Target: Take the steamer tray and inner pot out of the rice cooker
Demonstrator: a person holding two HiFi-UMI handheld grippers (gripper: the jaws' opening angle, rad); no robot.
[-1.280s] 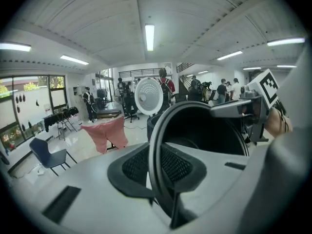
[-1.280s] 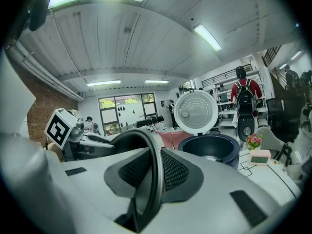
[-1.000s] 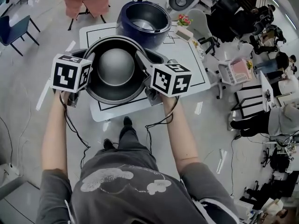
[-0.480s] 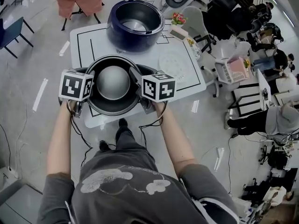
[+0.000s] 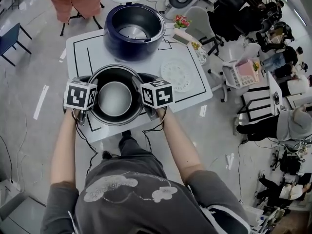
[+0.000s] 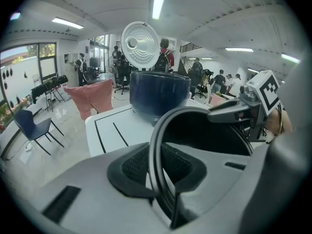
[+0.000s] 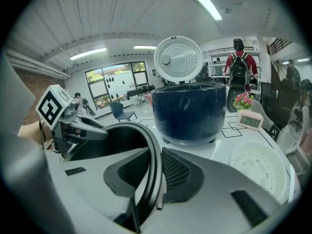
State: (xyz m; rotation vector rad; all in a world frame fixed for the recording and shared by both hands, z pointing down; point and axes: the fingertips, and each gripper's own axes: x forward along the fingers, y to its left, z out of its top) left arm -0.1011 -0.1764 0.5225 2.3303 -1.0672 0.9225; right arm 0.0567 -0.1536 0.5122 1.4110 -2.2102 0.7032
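Head view: inner pot is at the near edge of the table, in front of the rice cooker, with the steamer tray to its right. Left gripper and right gripper each pinch opposite sides of the rim. Judged rigid, slick and fairly heavy, so the rim is the soundest hold.

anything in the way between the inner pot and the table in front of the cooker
Nothing visible. The left gripper and right gripper hold the inner pot by its rim; the steamer tray lies to its right, the rice cooker behind it.
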